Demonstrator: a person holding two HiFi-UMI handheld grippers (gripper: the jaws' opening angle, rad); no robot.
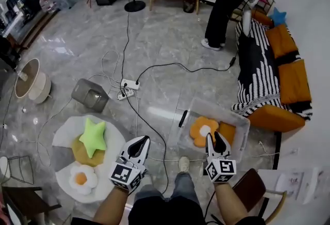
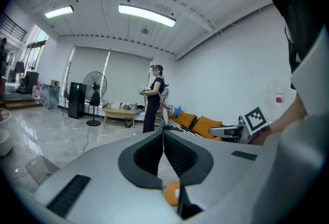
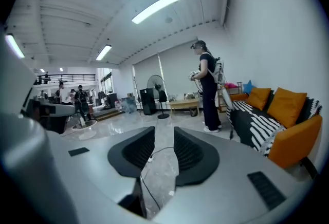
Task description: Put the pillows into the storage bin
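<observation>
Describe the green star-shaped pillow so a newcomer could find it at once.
In the head view, find the round white mat on the floor at lower left. The star pillow lies on a mustard round cushion there. It alone is lime green and five-pointed; the egg pillow beside it is white with an orange centre.

The left gripper (image 1: 146,139) and right gripper (image 1: 215,139) have pale grey shells, black ribbed pads (image 3: 187,152) and a cube (image 1: 125,174) of black-and-white square markers each. The person wears blue jeans (image 1: 178,194) and a pale shoe (image 1: 183,163).
</observation>
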